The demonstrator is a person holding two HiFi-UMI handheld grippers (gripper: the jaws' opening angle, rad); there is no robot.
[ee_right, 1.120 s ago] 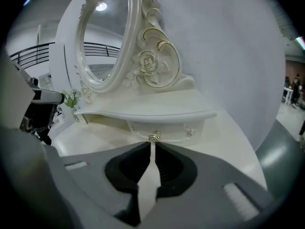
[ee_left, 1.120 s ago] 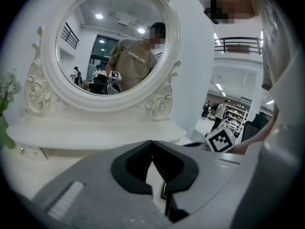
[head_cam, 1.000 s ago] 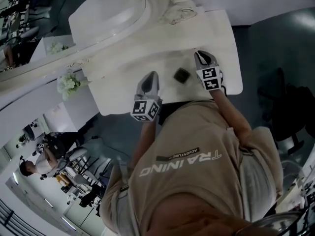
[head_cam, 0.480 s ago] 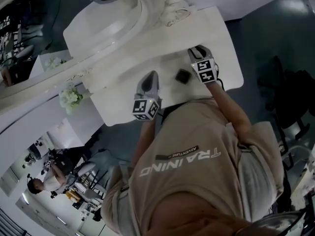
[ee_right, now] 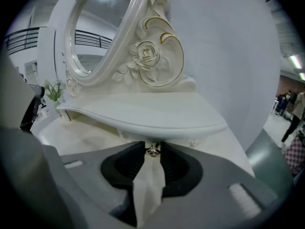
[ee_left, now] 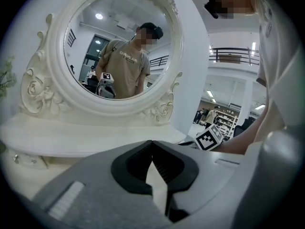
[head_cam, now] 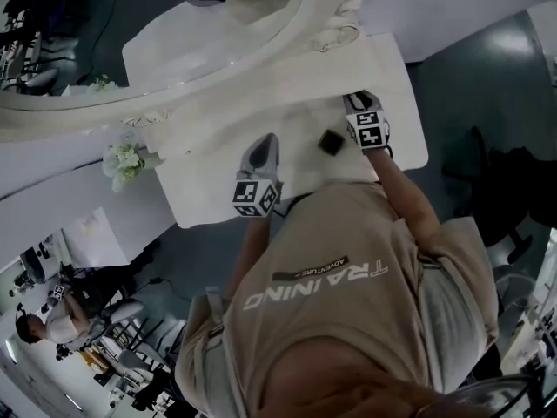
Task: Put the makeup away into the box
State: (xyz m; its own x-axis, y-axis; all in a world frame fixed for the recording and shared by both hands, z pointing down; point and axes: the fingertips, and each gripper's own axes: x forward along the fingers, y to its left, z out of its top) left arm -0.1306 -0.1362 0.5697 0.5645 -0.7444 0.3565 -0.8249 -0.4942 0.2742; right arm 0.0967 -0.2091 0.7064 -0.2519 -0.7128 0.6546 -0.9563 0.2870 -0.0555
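Observation:
A small dark square makeup compact (head_cam: 330,141) lies on the white vanity table (head_cam: 209,190) between my two grippers. My right gripper (head_cam: 355,99) is just right of the compact and points at the mirror's base. In the right gripper view its jaws (ee_right: 153,147) stand a little apart, with a small metal knob (ee_right: 153,150) under the white shelf (ee_right: 143,114) between the tips. My left gripper (head_cam: 264,143) hovers to the left of the compact, over the table's near part. Its tips (ee_left: 152,142) meet with nothing between them.
The oval ornate mirror (head_cam: 174,33) stands along the table's far side and reflects the compact and a gripper. A small bunch of white flowers (head_cam: 122,158) sits at the table's left end. The table's near edge runs close behind both grippers.
The right gripper has edged forward toward the mirror's base, past the compact. The left gripper has drifted slightly left, away from the compact. The head camera has shifted.

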